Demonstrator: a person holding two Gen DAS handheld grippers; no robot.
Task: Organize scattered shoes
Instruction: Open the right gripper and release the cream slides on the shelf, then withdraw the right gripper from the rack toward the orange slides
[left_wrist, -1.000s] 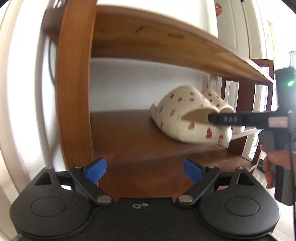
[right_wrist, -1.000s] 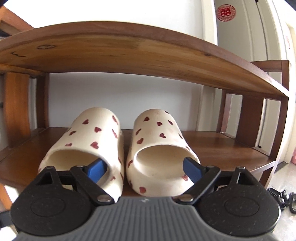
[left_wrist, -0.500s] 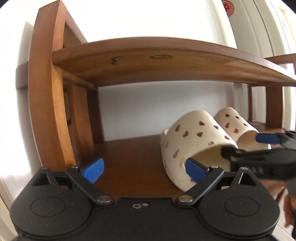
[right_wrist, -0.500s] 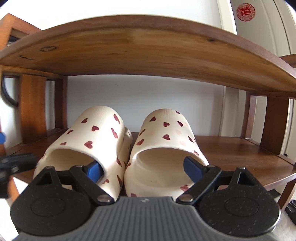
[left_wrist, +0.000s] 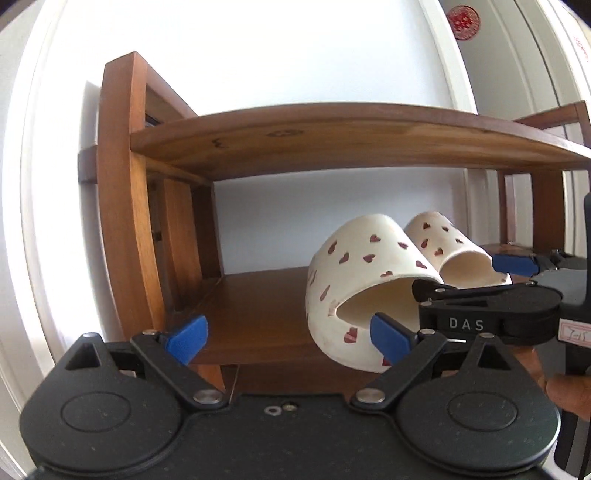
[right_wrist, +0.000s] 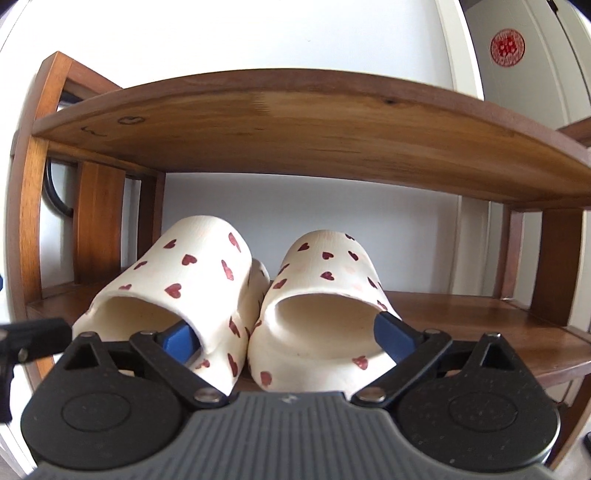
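Two cream slippers with red hearts stand side by side, heels toward me, on the lower board (right_wrist: 461, 314) of a wooden shoe rack. The left slipper (right_wrist: 177, 291) and right slipper (right_wrist: 325, 295) touch each other. My right gripper (right_wrist: 286, 336) has its jaws opening: one blue pad sits inside the left slipper's mouth, the other beside the right slipper's outer edge. My left gripper (left_wrist: 288, 336) is also opening over the bare board left of the slippers (left_wrist: 354, 280), with nothing between its fingers. The right gripper (left_wrist: 469, 277) reaches in from the right there.
The rack's upper board (left_wrist: 332, 136) hangs low over the slippers. Its left post (left_wrist: 118, 206) stands close beside my left gripper. A hand (left_wrist: 565, 391) holds the right gripper. A red round sticker (right_wrist: 508, 46) marks the door at the right.
The left view has swung right and drawn back, so the rack's top shows now. The right gripper's jaws have widened around the slippers. The slippers have stayed on the board.
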